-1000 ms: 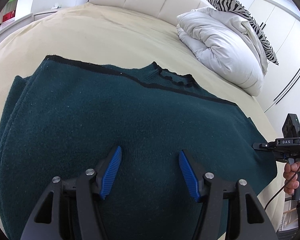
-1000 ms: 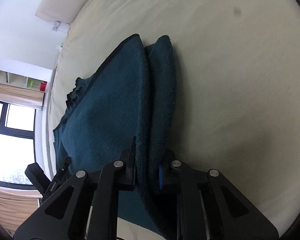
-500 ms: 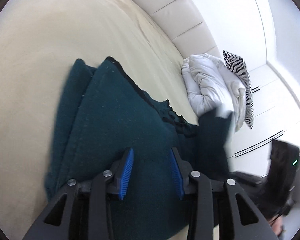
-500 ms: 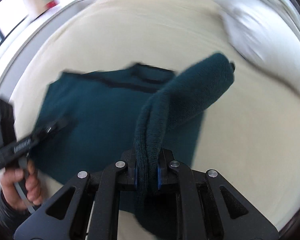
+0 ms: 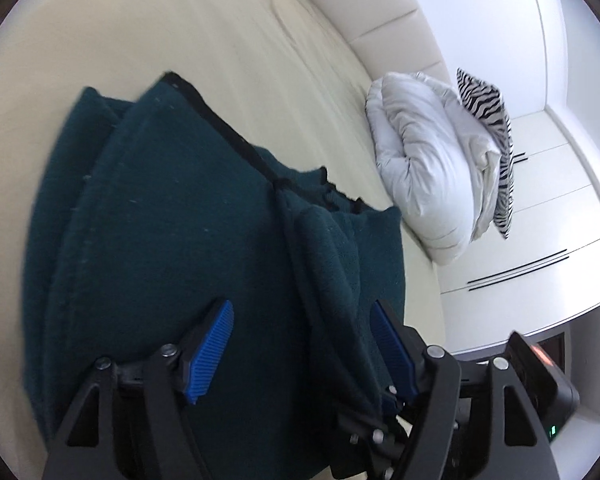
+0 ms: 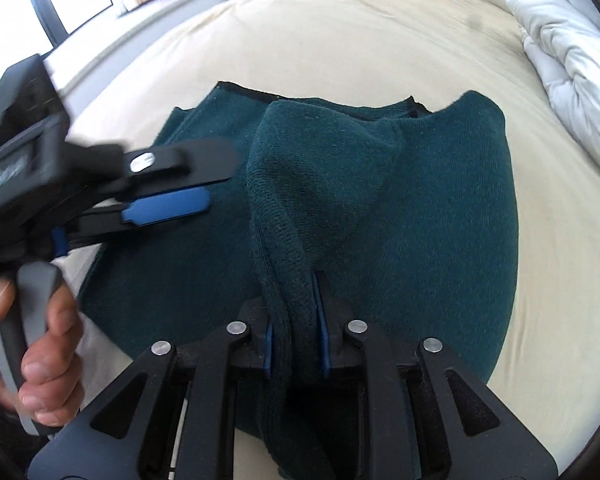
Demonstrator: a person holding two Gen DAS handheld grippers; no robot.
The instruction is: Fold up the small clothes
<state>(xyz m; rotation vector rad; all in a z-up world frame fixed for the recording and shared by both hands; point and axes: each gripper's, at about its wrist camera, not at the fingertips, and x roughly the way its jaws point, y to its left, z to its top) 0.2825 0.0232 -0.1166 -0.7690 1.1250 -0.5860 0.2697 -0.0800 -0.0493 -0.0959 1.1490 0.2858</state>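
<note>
A cream bed carries a teal sweater and white duvet.

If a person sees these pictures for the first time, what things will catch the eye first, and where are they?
The dark green sweater lies spread on the cream bed, filling the middle of both views. The right gripper pinches a thick fold of it at the near edge, its jaws having just been opening slightly, while the left gripper stands open over the cloth. At the headboard lie a white duvet and a zebra pillow.
</note>
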